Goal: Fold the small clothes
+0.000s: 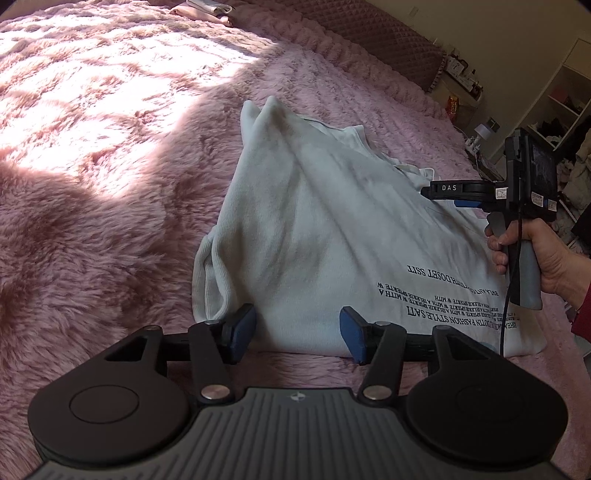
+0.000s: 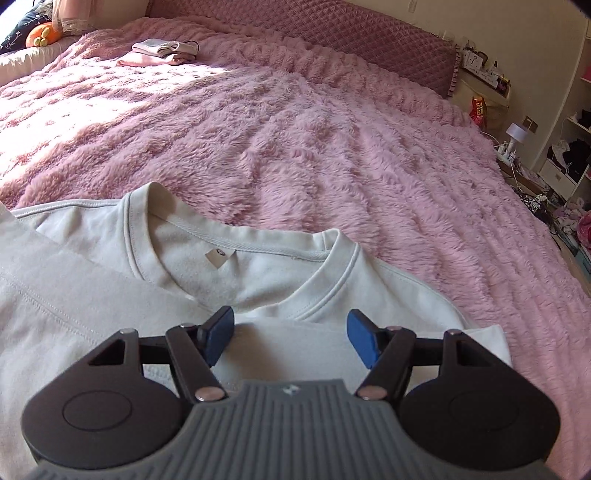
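Note:
A white sweatshirt (image 1: 325, 236) with black printed text lies on the pink fluffy blanket (image 1: 110, 184), its sides folded inward. My left gripper (image 1: 297, 330) is open and empty, at the garment's near hem. In the right wrist view the sweatshirt's neckline (image 2: 236, 266) with a small label lies just ahead. My right gripper (image 2: 291, 338) is open and empty above a folded-over part near the collar. The right gripper also shows in the left wrist view (image 1: 439, 192), held by a hand over the shirt's far right side.
A small stack of folded clothes (image 2: 162, 51) lies at the far end of the bed. A quilted headboard (image 2: 332, 29) runs along the back. An orange plush toy (image 2: 42, 35) sits at the far left. Shelves and clutter (image 2: 565, 155) stand to the right of the bed.

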